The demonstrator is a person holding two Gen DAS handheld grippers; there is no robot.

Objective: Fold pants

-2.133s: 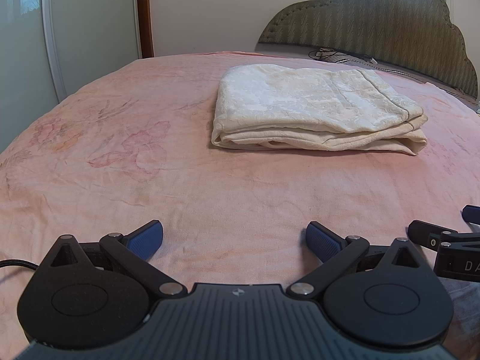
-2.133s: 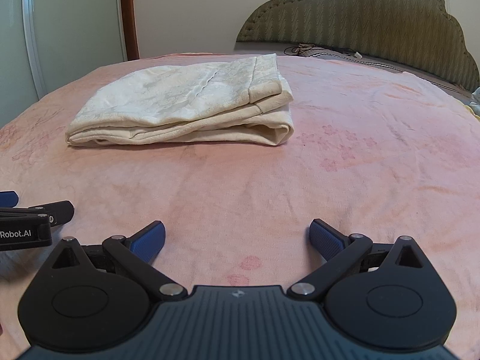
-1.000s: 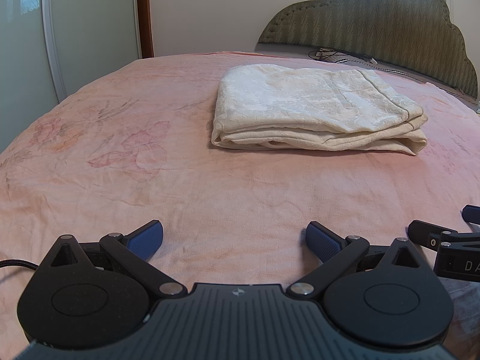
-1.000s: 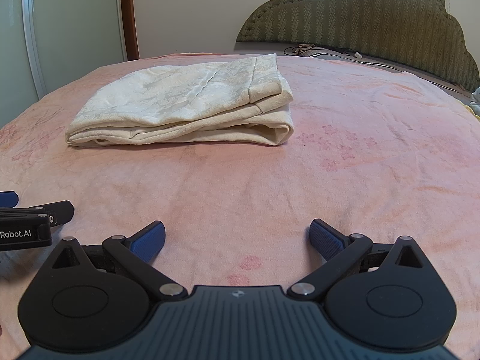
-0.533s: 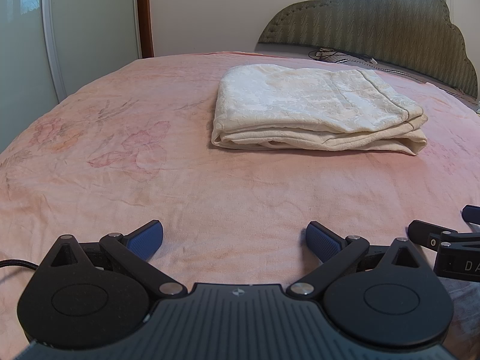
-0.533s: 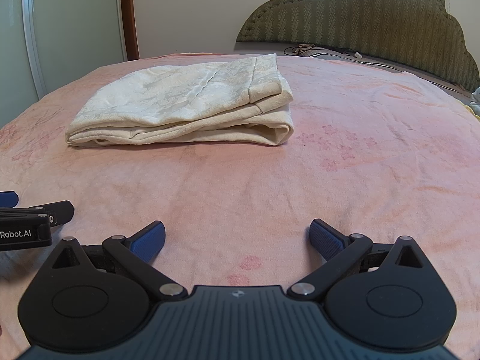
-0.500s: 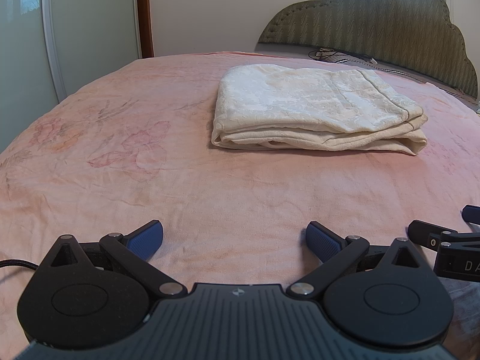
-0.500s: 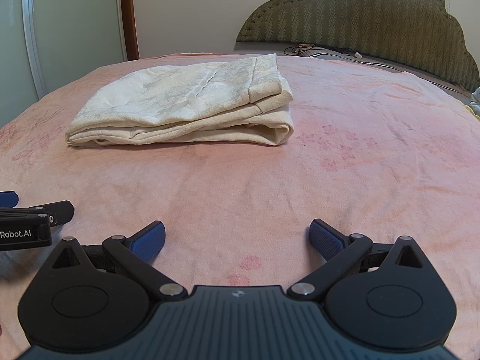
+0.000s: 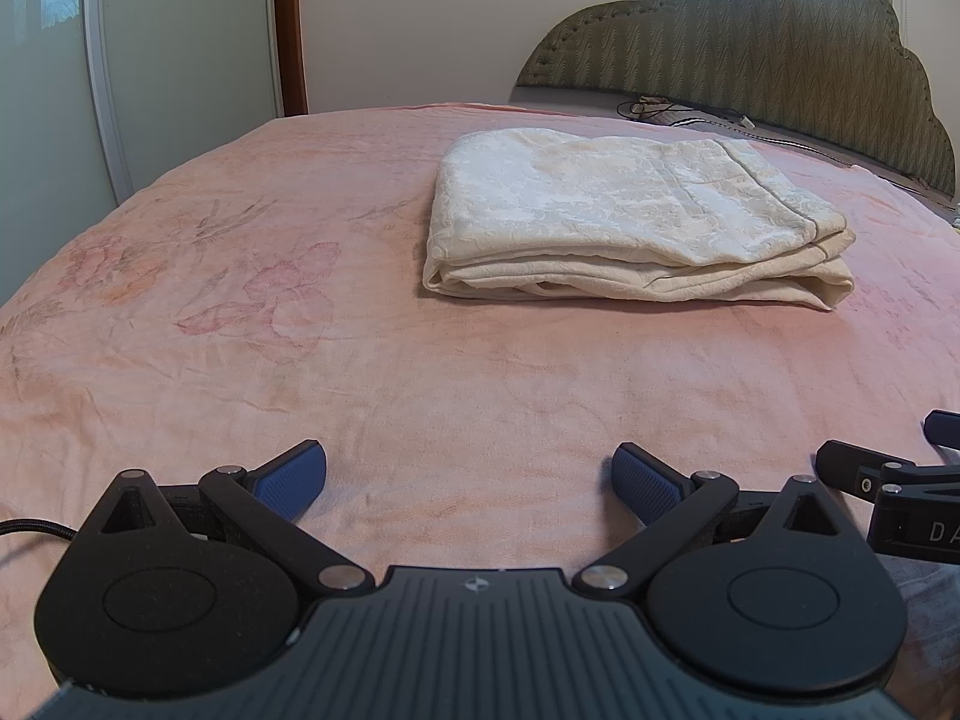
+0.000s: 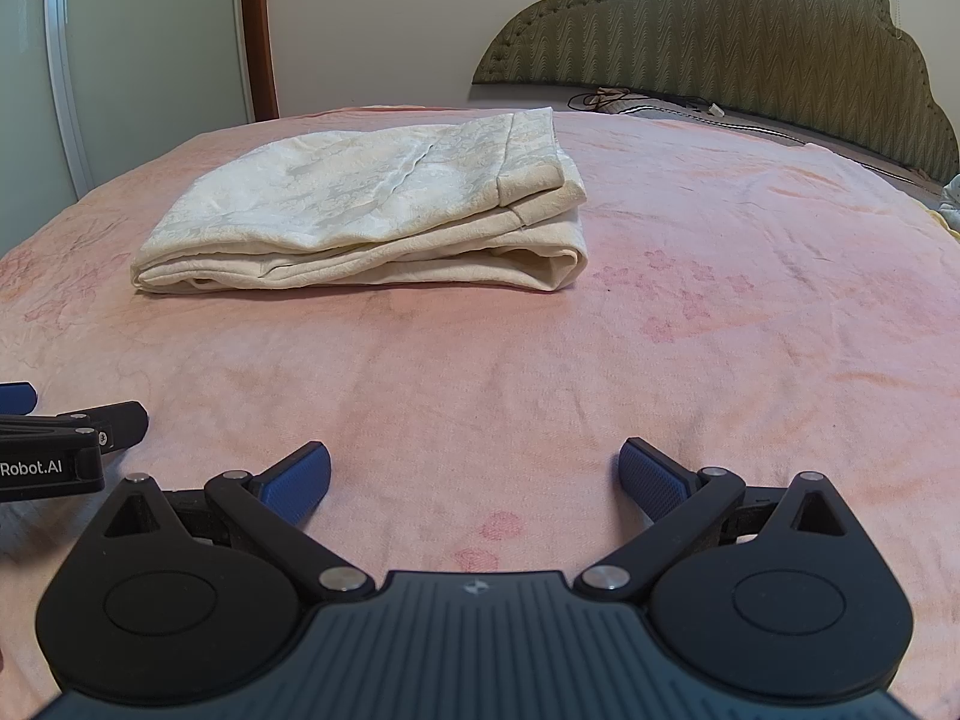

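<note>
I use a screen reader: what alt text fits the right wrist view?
Folded cream pants lie on a pink bedspread, ahead and left of the open, empty right gripper. A green headboard stands behind.

Cream textured pants (image 9: pixel 624 228), folded into a flat layered stack on the pink bedspread (image 9: pixel 300 312)

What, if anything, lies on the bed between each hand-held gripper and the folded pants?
Nothing visible. Only bare pink bedspread separates the open left hand-held gripper and the open right hand-held gripper from the folded pants, which lie farther up the bed.
</note>
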